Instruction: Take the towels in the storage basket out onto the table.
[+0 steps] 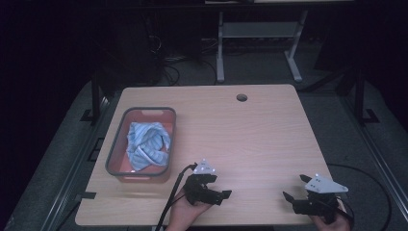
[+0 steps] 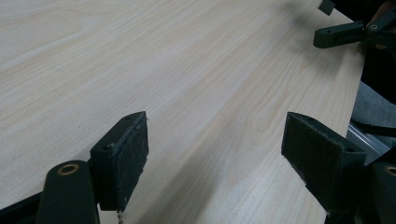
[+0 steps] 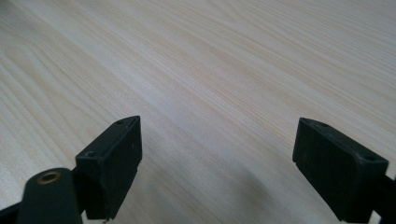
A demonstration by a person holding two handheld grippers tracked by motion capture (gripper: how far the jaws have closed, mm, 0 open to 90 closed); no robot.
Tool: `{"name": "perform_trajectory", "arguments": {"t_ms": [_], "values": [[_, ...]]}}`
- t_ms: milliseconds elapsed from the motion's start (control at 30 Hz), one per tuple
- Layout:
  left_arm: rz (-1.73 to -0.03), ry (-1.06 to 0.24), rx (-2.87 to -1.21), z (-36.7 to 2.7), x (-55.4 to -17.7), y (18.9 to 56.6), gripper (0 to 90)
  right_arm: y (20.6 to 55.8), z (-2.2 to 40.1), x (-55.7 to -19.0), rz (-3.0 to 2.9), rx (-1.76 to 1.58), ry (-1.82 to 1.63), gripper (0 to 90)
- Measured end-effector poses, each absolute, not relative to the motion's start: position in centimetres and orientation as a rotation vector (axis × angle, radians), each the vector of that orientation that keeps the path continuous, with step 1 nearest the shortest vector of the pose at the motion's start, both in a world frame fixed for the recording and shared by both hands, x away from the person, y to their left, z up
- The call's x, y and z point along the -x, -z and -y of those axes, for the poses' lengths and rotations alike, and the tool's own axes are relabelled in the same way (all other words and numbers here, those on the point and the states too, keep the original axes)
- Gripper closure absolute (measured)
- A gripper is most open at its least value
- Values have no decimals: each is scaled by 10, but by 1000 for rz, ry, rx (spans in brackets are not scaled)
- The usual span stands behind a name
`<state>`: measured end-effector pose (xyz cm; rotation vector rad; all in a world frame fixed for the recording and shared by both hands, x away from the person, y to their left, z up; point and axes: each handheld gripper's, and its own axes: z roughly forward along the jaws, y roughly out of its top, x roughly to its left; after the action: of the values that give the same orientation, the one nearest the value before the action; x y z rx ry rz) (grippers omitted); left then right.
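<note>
A grey-rimmed bin [image 1: 118,139] with a reddish inside stands on the left part of the table and holds a crumpled light-blue striped cloth [image 1: 147,145]. My left gripper [image 1: 222,189] rests near the table's front edge, just right of the bin, jaws pointing right. In the left gripper view the left gripper [image 2: 215,156] is open over bare wood, nothing between its pads. My right gripper [image 1: 294,187] sits at the front right, jaws pointing left. In the right gripper view the right gripper [image 3: 217,168] stands wide open above bare tabletop.
The light wooden table [image 1: 240,139] has a round cable hole [image 1: 242,97] near its far edge. Beyond it stand a metal desk frame [image 1: 255,43] and cables on the dark floor. In the left gripper view the other gripper [image 2: 348,33] shows at the top right.
</note>
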<state>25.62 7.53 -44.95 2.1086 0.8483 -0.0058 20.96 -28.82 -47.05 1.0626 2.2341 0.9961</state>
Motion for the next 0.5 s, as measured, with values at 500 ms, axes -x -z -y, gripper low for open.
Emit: {"name": "perform_trajectory", "arguments": {"t_ms": [500], "values": [[-834, 1, -2125, -71, -260, 444, 225, 469, 285, -209, -2241, -1044, -1001, 151]]}}
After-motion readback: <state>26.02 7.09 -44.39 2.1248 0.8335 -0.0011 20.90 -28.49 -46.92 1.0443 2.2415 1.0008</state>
